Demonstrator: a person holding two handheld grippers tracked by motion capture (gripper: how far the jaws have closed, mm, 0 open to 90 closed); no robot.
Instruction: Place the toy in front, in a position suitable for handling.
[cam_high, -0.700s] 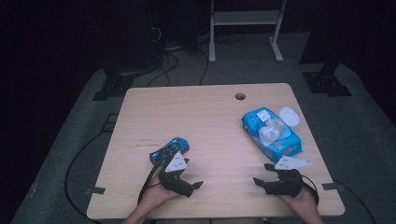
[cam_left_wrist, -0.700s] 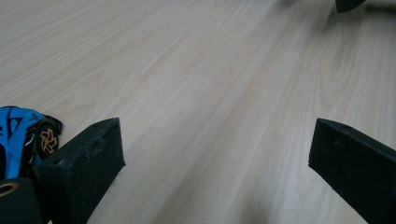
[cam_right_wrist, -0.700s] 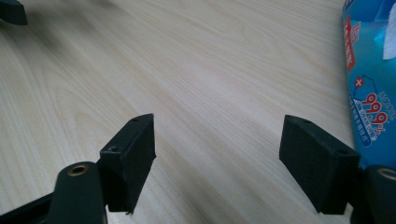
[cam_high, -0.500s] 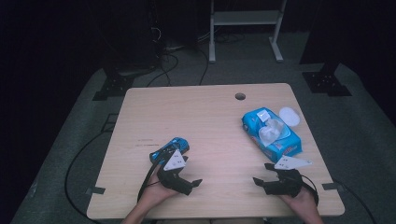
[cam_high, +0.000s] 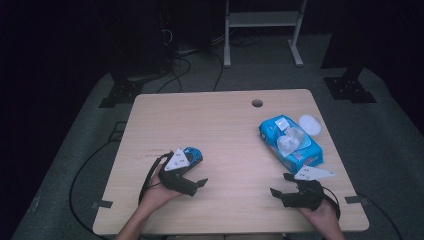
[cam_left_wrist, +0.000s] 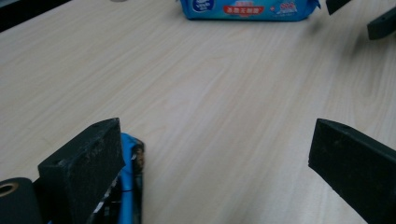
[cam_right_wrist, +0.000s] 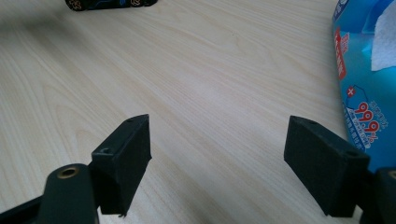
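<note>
Left claw (cam_high: 192, 184): jaws spread wide, nothing between them, resting low over the near-left part of the worktop (cam_high: 220, 130); in the left gripper view its left jaw stands just beside a small blue toy car (cam_left_wrist: 127, 186), whether touching cannot be told. In the high view the same car (cam_high: 191, 154) lies partly under the claw's grey plate. Right claw (cam_high: 282, 192): jaws likewise spread wide and empty, held by the right hand (cam_high: 322, 215) close to the near edge on the right side; in the right gripper view bare wood lies between the jaws, with the blue wet-wipes pack (cam_right_wrist: 369, 79) just beside the right jaw. Wipes pack (cam_high: 290, 142): flat on the right half of the worktop, lid flap open, a white wipe showing at the opening. White round lid (cam_high: 310, 124): on the worktop at the pack's far right side, near the right edge. Open room: broad bare wood across the centre and far-left of the worktop, and between the two claws. Cable hole (cam_high: 257, 103): near the far edge. Floor beyond: grey, with dark cables and stand feet.
</note>
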